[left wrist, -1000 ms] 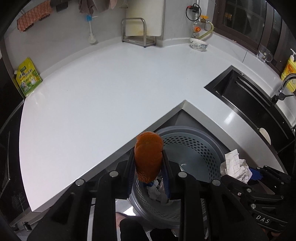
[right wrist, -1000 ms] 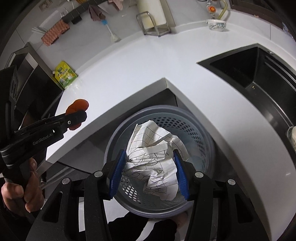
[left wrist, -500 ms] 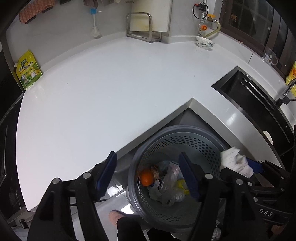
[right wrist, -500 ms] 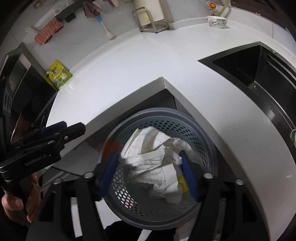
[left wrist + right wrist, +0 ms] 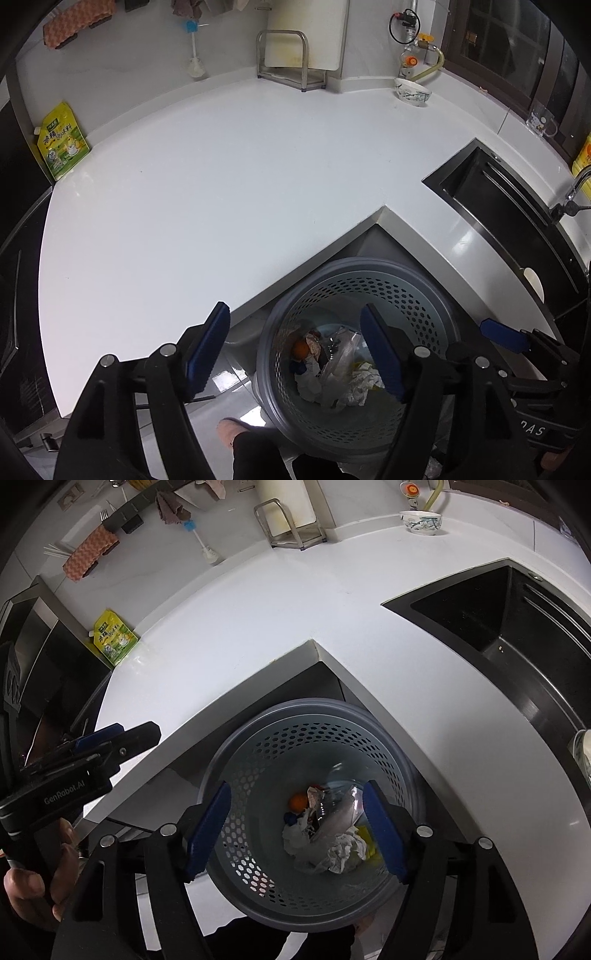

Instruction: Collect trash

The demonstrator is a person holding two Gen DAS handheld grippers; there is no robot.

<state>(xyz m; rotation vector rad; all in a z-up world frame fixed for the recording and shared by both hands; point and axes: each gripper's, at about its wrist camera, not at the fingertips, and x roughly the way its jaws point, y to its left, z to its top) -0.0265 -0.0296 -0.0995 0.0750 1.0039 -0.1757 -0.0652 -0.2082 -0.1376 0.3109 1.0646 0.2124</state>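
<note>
The left gripper [image 5: 295, 349] has its blue pads wide apart and still opening, with nothing between them; the right gripper [image 5: 295, 829] stands just as wide and is likewise empty; both point down over the grey perforated bin [image 5: 404, 771], which sits on the floor in the inner corner of the white counter [image 5: 207, 206]; the trash lies at the bottom of it, an orange [image 5: 297, 801] beside crumpled paper [image 5: 341, 851] and a clear plastic wrapper [image 5: 338, 812], with a scrap of yellow at the edge of the heap; so the step in hand looks like the drop itself, with both loads let go into the bin; the counter shows no loose litter, so the next move is likely to lift both grippers clear of the rim and look about for anything left, or the job may be near done; as for writing, the body of the left gripper reads "GenRobot.AI" in the right view, and the right gripper's body shows the letters "DAS" in the left view; the yellow-green pouch [image 5: 62, 142] against the wall at the counter's far left carries Chinese characters, too small to read with any certainty; a patterned bowl [image 5: 413, 92] stands at the back, near the black sink [image 5: 513, 221].
</note>
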